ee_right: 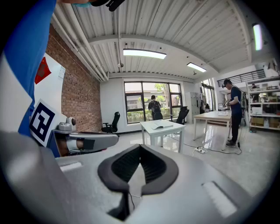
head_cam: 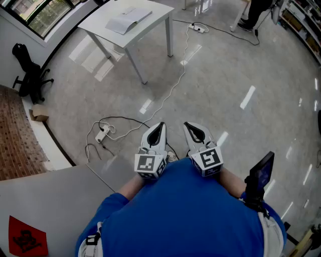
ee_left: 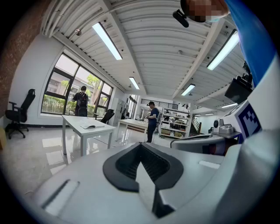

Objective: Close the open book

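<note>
The left gripper (head_cam: 159, 126) and the right gripper (head_cam: 189, 127) sit side by side close against the person's blue-shirted body, pointing forward and slightly down. This looks like a carrying pose, since there is nothing within reach to work on. In each gripper's own view the jaw tips meet with nothing between them, so both tools are closed and empty.

Just ahead on the glossy floor lies a power strip (head_cam: 102, 134), and a white cable (head_cam: 170, 90) trails from that area towards the far end of the room.

The open book (head_cam: 128, 20) lies flat, pages up, on the white table (head_cam: 159, 11), well apart from both grippers. The task has probably not begun; the person would need to walk over first.

Beyond the table an office chair (head_cam: 30, 75) stands by the windows.
</note>
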The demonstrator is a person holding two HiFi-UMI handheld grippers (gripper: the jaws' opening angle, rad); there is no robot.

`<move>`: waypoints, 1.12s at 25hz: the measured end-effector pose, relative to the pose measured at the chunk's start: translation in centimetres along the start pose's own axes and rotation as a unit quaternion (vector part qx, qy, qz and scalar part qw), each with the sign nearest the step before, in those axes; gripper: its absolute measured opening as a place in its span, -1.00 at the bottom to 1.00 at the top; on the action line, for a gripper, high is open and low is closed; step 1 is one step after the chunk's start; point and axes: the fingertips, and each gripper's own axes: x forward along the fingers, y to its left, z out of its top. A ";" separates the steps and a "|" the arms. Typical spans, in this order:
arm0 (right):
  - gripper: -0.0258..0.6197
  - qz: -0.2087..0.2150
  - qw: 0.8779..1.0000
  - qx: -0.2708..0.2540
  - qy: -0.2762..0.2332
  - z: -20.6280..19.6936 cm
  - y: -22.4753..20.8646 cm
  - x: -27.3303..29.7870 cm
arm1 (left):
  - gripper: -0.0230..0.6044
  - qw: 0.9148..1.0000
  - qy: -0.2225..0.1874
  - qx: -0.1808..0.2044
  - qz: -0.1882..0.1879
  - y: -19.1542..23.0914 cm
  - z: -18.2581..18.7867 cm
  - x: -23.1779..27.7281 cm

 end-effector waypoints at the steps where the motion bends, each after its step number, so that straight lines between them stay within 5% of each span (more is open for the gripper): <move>1: -0.91 -0.004 1.000 -0.003 0.000 -0.1 -0.3 0.1 | -0.90 1.000 -0.002 -0.001 0.000 0.2 -0.3 0.2; 9: -0.91 -0.016 1.000 -0.002 -0.006 0.6 -5.1 1.7 | -0.90 1.000 0.003 -0.001 -0.003 -0.3 0.1 5.1; 28: -0.91 0.002 1.000 0.015 -0.021 3.8 -28.1 5.2 | -0.90 0.999 0.019 0.029 0.018 -7.1 4.2 27.0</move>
